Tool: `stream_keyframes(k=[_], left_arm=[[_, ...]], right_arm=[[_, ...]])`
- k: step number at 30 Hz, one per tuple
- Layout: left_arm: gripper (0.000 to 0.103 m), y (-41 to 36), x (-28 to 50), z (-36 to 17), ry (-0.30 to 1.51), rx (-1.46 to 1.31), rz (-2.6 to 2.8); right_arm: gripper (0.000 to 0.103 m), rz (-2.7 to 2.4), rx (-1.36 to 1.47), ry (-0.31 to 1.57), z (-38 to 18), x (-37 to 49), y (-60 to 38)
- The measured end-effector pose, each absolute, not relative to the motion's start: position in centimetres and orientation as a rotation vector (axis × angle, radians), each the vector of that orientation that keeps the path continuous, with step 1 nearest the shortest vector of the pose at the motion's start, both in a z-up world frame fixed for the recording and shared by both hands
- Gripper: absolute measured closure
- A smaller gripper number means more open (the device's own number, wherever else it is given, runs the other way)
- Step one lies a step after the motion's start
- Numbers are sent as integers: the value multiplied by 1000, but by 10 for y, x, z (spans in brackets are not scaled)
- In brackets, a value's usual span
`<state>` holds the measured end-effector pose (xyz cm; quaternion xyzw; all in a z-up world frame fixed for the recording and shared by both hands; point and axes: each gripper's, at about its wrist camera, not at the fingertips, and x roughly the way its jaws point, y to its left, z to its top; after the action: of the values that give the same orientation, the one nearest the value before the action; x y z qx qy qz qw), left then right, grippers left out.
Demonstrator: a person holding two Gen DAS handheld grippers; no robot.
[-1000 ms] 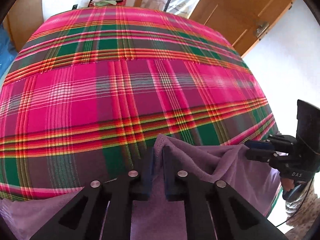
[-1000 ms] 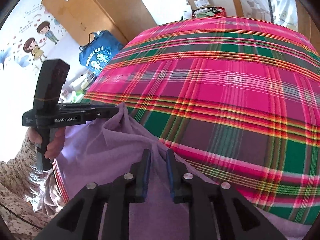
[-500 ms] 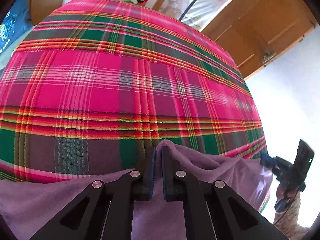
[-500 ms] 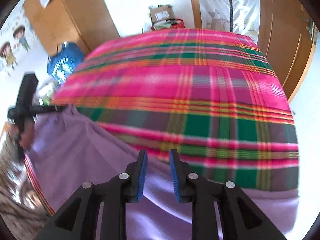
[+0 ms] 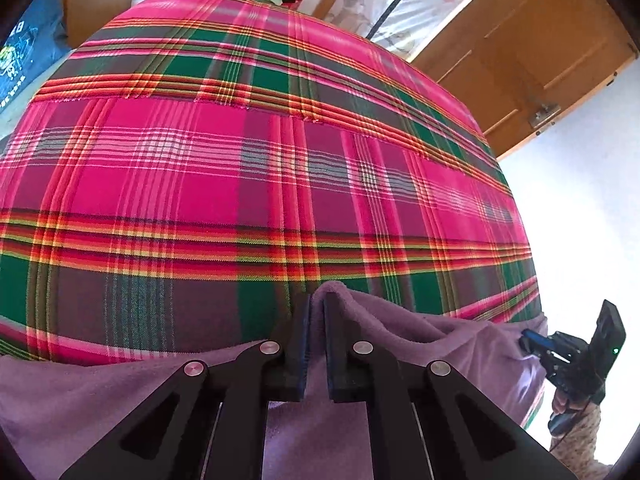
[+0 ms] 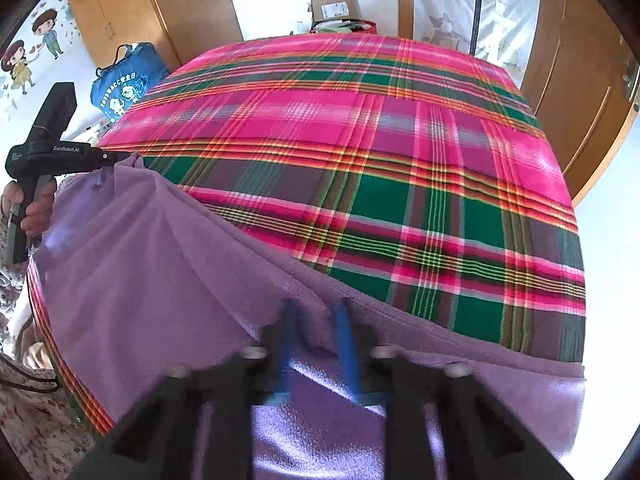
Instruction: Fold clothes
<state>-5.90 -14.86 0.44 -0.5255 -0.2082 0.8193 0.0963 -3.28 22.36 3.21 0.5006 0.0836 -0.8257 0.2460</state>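
Fingers [image 6: 344, 336] of right gripper [image 6: 316, 344] parted since earlier, blurred.

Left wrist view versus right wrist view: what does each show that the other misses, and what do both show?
Only the left wrist view shows the left gripper head-on, pinching a peak of the purple garment. Only the right wrist view shows the cartoon wall stickers and the right gripper, blurred, its blue pads apart over the cloth edge. Both show the plaid bedspread, blue bag and cardboard box.
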Motion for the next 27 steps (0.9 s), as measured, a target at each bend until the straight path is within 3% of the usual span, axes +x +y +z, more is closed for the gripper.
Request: stream_keyframes(k=[5, 17, 20, 22, 27], left_arm=[[96, -150, -60, 5, -644, -1558, 2440], [95, -150, -62, 1, -693, -1580, 2464], [93, -150, -62, 2, -689, -1583, 2470], [87, -148, -60, 4, -678, -1597, 2479], [73, -144, -48, 15, -657, -1581, 2522]], right_arm=[[101, -2364, 1273, 195, 49, -29, 235], [101, -2485, 1314, 195, 38, -44, 237], [101, -2555, 1297, 85, 46, -39, 258], [100, -2606, 1301, 11, 52, -31, 279], [83, -2753, 1349, -251, 55, 1, 342]])
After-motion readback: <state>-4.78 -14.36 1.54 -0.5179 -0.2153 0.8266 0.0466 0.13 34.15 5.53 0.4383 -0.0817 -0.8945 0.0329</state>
